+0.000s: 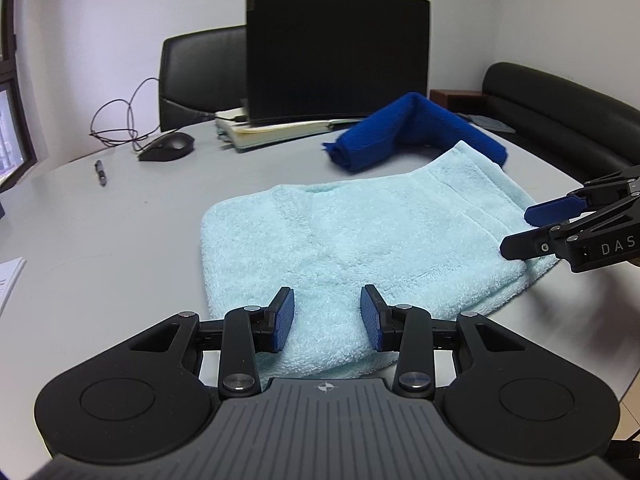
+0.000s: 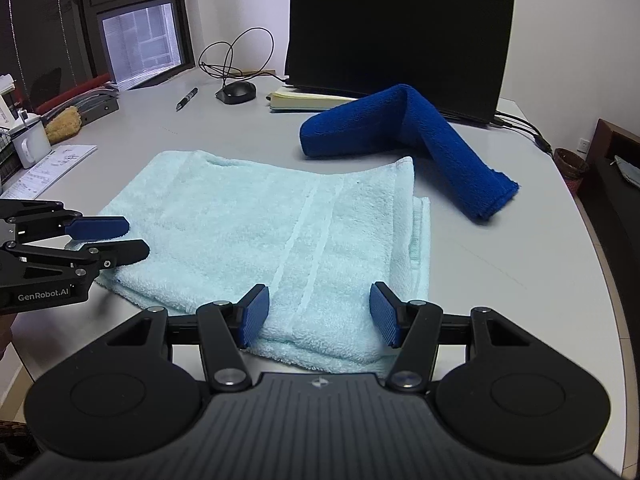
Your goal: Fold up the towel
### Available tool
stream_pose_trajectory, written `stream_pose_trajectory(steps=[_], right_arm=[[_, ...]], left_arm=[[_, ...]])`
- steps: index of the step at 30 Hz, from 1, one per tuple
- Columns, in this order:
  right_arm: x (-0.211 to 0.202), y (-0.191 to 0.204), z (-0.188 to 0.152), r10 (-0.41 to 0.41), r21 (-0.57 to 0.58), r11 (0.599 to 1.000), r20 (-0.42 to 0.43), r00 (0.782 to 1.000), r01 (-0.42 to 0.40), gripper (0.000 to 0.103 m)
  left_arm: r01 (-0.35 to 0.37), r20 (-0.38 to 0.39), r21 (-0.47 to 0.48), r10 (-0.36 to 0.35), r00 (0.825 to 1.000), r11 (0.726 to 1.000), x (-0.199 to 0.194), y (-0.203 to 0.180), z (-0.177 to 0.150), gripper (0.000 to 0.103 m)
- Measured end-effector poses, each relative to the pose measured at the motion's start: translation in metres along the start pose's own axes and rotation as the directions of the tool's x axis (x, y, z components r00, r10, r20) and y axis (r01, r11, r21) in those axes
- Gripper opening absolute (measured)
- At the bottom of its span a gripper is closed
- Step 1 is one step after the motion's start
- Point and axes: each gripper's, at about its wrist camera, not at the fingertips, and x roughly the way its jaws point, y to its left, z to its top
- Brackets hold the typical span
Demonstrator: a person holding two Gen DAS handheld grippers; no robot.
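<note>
A light blue towel (image 1: 360,236) (image 2: 272,224) lies folded in layers on the grey table. My left gripper (image 1: 327,318) is open, its blue pads just above the towel's near left edge with nothing held. In the right wrist view the left gripper (image 2: 134,238) comes in from the left over that edge. My right gripper (image 2: 320,314) is open too, hovering over the towel's near right corner. From the left wrist view the right gripper (image 1: 516,228) reaches in at the right, its fingers apart above the towel's right side.
A dark blue towel (image 1: 412,132) (image 2: 404,136), rolled and bent, lies just behind the light one. Further back are a black monitor (image 2: 400,28), a notebook (image 1: 276,130), a mouse (image 1: 168,146) with cable and a pen (image 1: 101,172). The table edge (image 2: 600,240) curves at the right.
</note>
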Motion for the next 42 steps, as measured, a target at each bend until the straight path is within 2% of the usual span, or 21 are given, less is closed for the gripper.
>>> stream_pose_trajectory(steps=[12, 21, 32, 42], right_arm=[[0.056, 0.044, 0.047, 0.035, -0.062, 0.997, -0.030, 0.999, -0.037, 0.058], [0.094, 0.062, 0.080, 0.034, -0.066, 0.997, -0.057, 0.998, -0.038, 0.058], [0.129, 0.072, 0.109, 0.013, -0.052, 0.999, -0.053, 0.999, -0.016, 0.058], [0.133, 0.074, 0.111, 0.007, -0.042, 0.999, -0.035, 0.999, -0.008, 0.058]], left_arm=[[-0.036, -0.008, -0.064, 0.036, 0.999, 0.997, 0.009, 0.070, 0.007, 0.041], [-0.056, -0.038, -0.053, 0.054, 0.998, 0.997, 0.029, 0.109, 0.024, 0.041], [-0.078, -0.072, -0.049, 0.074, 0.995, 0.996, 0.058, 0.141, 0.048, 0.043], [-0.097, -0.045, -0.084, 0.094, 0.995, 0.992, 0.063, 0.146, 0.049, 0.043]])
